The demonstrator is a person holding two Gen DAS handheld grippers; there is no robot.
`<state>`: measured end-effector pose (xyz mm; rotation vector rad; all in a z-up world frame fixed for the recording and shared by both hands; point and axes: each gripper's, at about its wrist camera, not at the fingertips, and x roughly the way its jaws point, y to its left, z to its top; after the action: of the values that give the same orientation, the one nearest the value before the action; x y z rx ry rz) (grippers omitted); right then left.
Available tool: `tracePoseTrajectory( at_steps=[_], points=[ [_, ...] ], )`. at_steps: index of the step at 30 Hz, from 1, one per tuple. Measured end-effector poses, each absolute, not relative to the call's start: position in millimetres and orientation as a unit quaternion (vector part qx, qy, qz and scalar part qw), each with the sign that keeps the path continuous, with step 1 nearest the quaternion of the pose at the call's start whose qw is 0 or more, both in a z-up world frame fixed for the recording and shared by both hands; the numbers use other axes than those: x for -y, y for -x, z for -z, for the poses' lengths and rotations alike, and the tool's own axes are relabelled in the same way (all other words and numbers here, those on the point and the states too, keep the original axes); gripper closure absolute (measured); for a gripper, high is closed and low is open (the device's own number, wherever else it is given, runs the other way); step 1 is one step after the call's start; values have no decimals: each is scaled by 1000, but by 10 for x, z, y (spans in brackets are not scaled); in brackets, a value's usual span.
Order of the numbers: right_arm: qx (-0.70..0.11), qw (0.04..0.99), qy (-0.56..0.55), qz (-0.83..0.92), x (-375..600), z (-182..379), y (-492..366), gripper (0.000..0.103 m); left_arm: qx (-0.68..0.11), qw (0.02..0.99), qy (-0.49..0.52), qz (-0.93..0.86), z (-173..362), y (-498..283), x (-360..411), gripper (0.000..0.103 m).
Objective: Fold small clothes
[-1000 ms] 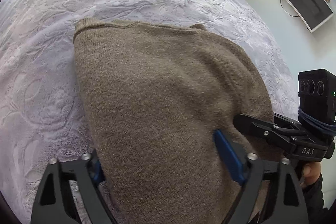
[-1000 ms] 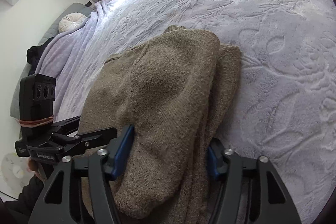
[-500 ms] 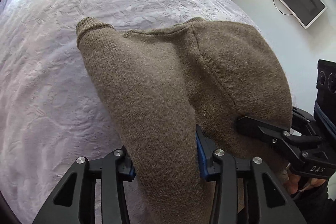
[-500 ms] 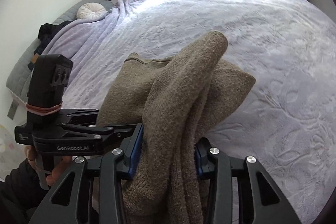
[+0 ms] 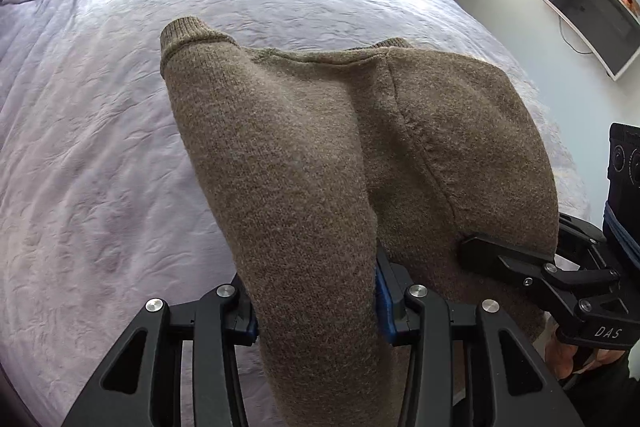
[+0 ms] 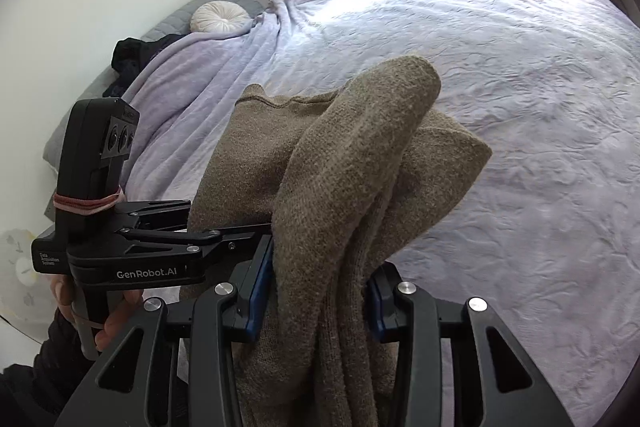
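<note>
The left gripper (image 5: 316,307) is clamped on a thick fold of the brown sweater (image 5: 340,155), and the right gripper (image 6: 316,303) pinches another bunched fold of it (several layers). Both jaws have just been closing onto the knit. The sweater hangs lifted over the near edge of the bed (image 5: 100,147).
</note>
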<state>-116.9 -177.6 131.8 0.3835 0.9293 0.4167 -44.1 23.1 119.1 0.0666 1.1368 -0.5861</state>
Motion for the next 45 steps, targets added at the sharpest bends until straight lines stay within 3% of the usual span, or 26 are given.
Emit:
tracePoseTrajectory(
  at_steps=[10, 12, 14, 16, 19, 23, 31, 40, 45],
  points=[
    [-490, 823, -224, -179, 1705, -764, 867, 60, -567, 780, -8, 265, -656, 161, -392, 57],
    [-501, 814, -241, -167, 1767, -614, 824, 60, -576, 774, 6, 262, -500, 89, -436, 47],
    [-513, 800, -270, -153, 1882, -439, 769, 57, -581, 771, 26, 258, -395, 35, -513, 27],
    [-520, 791, -284, -152, 1932, -348, 768, 51, -587, 766, 50, 256, -335, 42, -568, 23],
    [-527, 792, -272, -143, 1931, -372, 792, 45, -589, 763, 73, 256, -355, 61, -717, 23],
    [-514, 821, -220, -118, 1925, -611, 906, 45, -570, 782, 85, 235, -554, 239, -864, 23],
    [-430, 882, 50, -185, 1228, -1265, 1499, 42, -487, 844, -7, 225, -982, 806, -818, 23],
    [-482, 846, 38, -225, 1240, -780, 1531, 42, -494, 833, -56, 243, -573, 972, -471, 23],
    [-483, 844, 28, -231, 1277, -784, 1514, 42, -494, 831, -72, 245, -622, 959, -436, 23]
  ],
)
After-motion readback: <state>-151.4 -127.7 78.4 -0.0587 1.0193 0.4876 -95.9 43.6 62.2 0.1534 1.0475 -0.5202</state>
